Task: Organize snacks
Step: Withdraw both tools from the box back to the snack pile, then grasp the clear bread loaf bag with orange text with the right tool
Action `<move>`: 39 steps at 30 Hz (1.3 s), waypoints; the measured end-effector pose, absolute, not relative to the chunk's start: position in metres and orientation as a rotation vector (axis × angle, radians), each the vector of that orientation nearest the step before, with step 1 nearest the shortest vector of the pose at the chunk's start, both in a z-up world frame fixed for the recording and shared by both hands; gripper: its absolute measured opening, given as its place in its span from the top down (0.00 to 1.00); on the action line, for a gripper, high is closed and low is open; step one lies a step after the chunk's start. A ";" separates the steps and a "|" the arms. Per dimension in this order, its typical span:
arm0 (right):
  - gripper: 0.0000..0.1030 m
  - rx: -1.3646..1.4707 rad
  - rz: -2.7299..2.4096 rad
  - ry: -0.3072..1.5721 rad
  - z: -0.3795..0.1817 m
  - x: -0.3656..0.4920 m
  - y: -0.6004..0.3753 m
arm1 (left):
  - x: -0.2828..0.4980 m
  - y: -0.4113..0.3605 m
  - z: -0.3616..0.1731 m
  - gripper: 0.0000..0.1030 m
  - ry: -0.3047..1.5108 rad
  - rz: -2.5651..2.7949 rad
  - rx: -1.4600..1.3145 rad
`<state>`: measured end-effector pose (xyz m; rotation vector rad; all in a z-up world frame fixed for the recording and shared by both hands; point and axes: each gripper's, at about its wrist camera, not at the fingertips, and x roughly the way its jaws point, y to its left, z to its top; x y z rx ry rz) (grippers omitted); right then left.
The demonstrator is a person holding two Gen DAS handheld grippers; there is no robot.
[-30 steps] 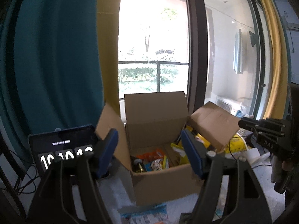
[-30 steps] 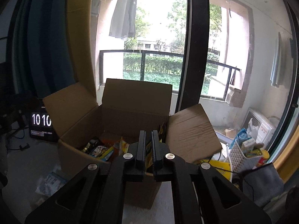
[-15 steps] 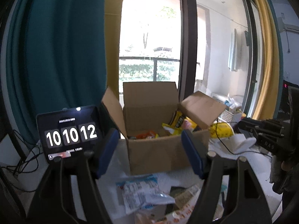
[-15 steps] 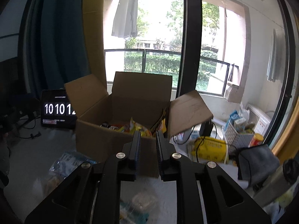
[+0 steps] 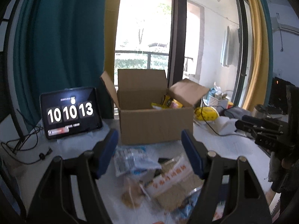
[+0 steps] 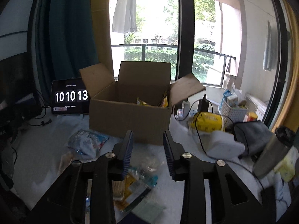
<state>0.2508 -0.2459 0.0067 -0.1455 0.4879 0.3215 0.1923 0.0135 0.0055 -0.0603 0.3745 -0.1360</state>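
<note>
On the table (image 6: 183, 201), blurred snack packets (image 5: 134, 160) before open cardboard box (image 5: 156, 125).

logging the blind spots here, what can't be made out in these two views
1. Cardboard box contents: both views, the front wall hides all but some yellow packets.
2. Snack packets on the table: both views, motion blur makes print unreadable.
3. Tablet small text: too small.

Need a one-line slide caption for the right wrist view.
Open right gripper hovers empty over loose snack packets on the table, facing the open cardboard box and clock tablet.
</note>
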 end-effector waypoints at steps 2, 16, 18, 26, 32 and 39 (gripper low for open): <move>0.53 -0.139 0.322 0.495 0.002 0.240 -0.246 | 0.183 0.015 -0.002 0.31 0.387 -0.136 -0.062; 0.30 -0.095 0.368 0.641 -0.044 0.189 -0.243 | 0.134 0.026 -0.066 0.31 0.530 -0.132 -0.080; 0.28 -0.078 0.382 0.682 -0.056 0.183 -0.240 | 0.127 0.026 -0.074 0.31 0.547 -0.129 -0.078; 0.22 -0.055 0.426 0.822 -0.102 0.165 -0.223 | 0.113 0.024 -0.096 0.31 0.604 -0.140 -0.082; 0.19 -0.051 0.446 0.903 -0.125 0.161 -0.209 | 0.106 0.024 -0.108 0.31 0.634 -0.143 -0.087; 0.18 -0.037 0.488 0.970 -0.146 0.163 -0.192 | 0.102 0.031 -0.122 0.31 0.668 -0.131 -0.098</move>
